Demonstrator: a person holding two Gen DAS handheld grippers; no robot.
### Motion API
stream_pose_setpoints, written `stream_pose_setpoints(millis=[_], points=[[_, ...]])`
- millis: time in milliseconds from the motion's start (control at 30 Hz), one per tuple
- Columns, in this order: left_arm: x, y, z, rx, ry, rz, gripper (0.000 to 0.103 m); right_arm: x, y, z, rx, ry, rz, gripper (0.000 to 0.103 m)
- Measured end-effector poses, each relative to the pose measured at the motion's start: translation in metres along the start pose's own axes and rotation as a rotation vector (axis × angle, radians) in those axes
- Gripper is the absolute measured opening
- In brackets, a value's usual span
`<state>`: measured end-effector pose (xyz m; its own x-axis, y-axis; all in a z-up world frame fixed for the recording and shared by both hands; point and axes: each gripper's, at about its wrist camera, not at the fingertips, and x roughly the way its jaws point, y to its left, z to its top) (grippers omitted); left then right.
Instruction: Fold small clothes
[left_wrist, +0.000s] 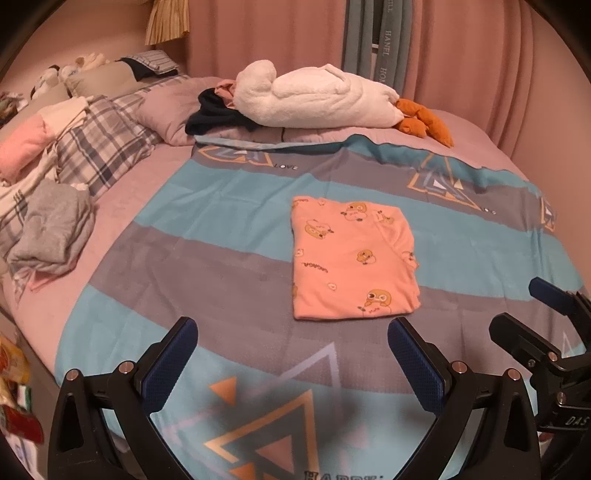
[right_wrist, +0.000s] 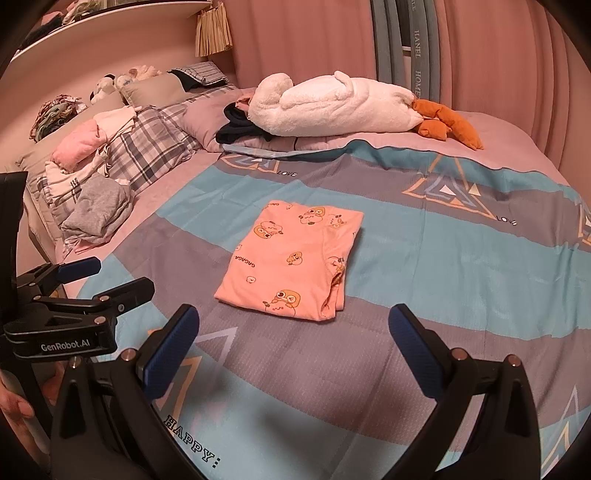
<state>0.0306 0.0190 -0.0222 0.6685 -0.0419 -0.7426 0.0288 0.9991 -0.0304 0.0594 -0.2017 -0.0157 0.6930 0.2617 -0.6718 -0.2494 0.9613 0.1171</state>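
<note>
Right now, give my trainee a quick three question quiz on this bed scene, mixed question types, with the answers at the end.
1. True or false: the pink garment lies folded flat on the striped sheet.
2. Multiple choice: the left gripper and right gripper are A) both open and empty, B) both shut on cloth, C) one open, one shut.
3. Fill in: the white plush toy has ____ coloured feet.

Key: 1 true; 2 A; 3 orange.
</note>
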Motion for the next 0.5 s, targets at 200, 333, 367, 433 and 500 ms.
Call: stream_pose_setpoints(millis=[200,333,367,433,500], points=[[0.0015,0.002,-0.0001,0.0,0.006,0.0,0.102,0.0003,0.0005,0.0014,-0.003,-0.001,0.001,0.103],[0.0029,0.0027,0.0,0.003,0.014,0.0,0.102,0.0003,0.0007,0.0013,-0.002,0.0,0.0,0.103],[0.0031,0.0029,-0.0002,0.003,0.016,-0.001,0.102,0.0003,0.0009,0.0012,-0.003,-0.001,0.0,0.103],[0.0037,0.0028,-0.0008,0.002,0.021,-0.003,0.102,0.0002,0.0011,0.0014,-0.004,-0.001,0.001,0.103],[0.0042,0.0025,-0.0012,0.004,0.026,-0.004,0.102,0.0006,0.001,0.0019,-0.003,-0.002,0.003,0.103]])
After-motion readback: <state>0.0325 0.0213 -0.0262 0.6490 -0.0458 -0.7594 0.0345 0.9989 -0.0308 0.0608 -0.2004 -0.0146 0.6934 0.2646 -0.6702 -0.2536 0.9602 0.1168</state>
